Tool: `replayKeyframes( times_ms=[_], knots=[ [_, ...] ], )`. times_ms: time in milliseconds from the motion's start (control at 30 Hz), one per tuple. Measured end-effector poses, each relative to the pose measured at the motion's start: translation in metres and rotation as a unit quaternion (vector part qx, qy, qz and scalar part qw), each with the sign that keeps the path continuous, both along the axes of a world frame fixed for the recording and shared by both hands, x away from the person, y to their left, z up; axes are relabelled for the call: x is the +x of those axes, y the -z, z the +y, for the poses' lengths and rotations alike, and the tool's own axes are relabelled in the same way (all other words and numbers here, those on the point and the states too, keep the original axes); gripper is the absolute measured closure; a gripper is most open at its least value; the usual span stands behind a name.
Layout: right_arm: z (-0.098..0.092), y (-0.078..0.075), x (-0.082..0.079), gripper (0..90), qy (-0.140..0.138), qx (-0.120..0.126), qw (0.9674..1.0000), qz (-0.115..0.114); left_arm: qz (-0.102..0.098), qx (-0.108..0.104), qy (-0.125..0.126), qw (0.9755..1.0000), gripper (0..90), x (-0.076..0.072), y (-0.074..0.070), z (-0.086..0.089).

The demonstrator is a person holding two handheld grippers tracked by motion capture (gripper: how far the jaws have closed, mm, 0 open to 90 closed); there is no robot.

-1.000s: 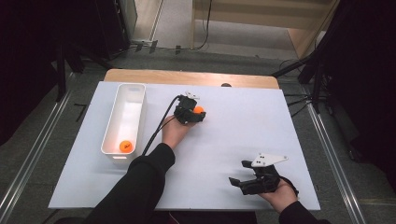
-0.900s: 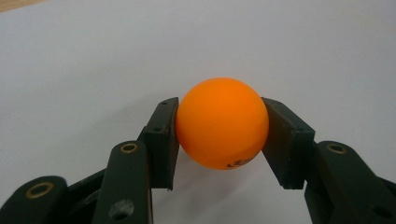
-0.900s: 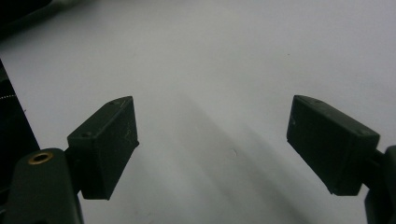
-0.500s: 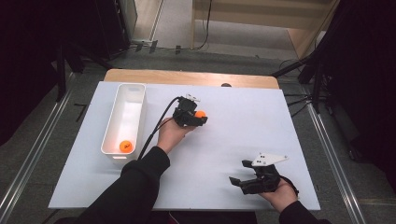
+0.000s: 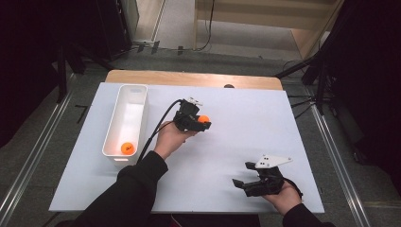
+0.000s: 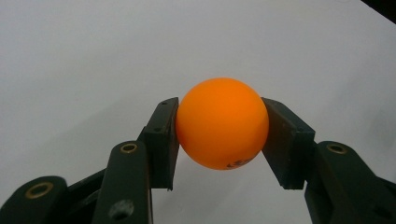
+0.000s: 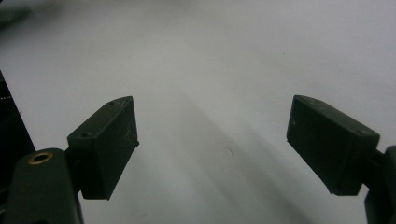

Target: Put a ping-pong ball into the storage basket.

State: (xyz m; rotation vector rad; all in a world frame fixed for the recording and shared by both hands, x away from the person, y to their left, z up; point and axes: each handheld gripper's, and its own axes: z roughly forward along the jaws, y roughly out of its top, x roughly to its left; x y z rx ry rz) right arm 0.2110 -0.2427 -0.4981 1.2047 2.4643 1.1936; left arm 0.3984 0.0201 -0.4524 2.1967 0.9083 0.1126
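Note:
My left gripper (image 5: 202, 122) is shut on an orange ball (image 5: 203, 119) near the middle of the white table (image 5: 246, 118), just right of the white bin (image 5: 113, 124). In the left gripper view the ball (image 6: 222, 122) sits squeezed between the two black jaws, above the white surface. A second orange ball (image 5: 126, 148) lies in the near end of the bin. My right gripper (image 5: 242, 182) rests low at the front right of the table, open, with nothing between its fingers (image 7: 105, 144).
The bin is long and narrow and stands along the table's left side. A wooden strip (image 5: 189, 78) edges the table's far side. Dark stands and cables surround the table on the floor.
The left gripper with the ball has shifted slightly toward the person and to the right. The right gripper has stayed in place.

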Motion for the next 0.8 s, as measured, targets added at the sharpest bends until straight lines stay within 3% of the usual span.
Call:
replayKeyframes(
  times_ms=[300,433,500,800],
  knots=[
    [0.000,0.000,0.000,15.0,0.001,-0.001,1.0000,-0.002,0.002,0.004,0.012,0.9999,50.7,-0.006,-0.005,0.009],
    [0.001,-0.001,0.000,15.0,-0.001,0.002,1.0000,-0.001,0.011,0.005,0.022,0.9997,50.7,-0.009,-0.008,0.014],
    [0.002,-0.001,-0.001,14.9,-0.004,0.005,1.0000,-0.003,0.013,0.016,0.030,0.9993,50.7,-0.010,-0.009,0.016],
    [0.002,-0.001,0.000,14.9,-0.003,0.002,1.0000,-0.004,0.012,0.003,0.036,0.9993,50.6,-0.013,-0.020,0.024]
  ],
)
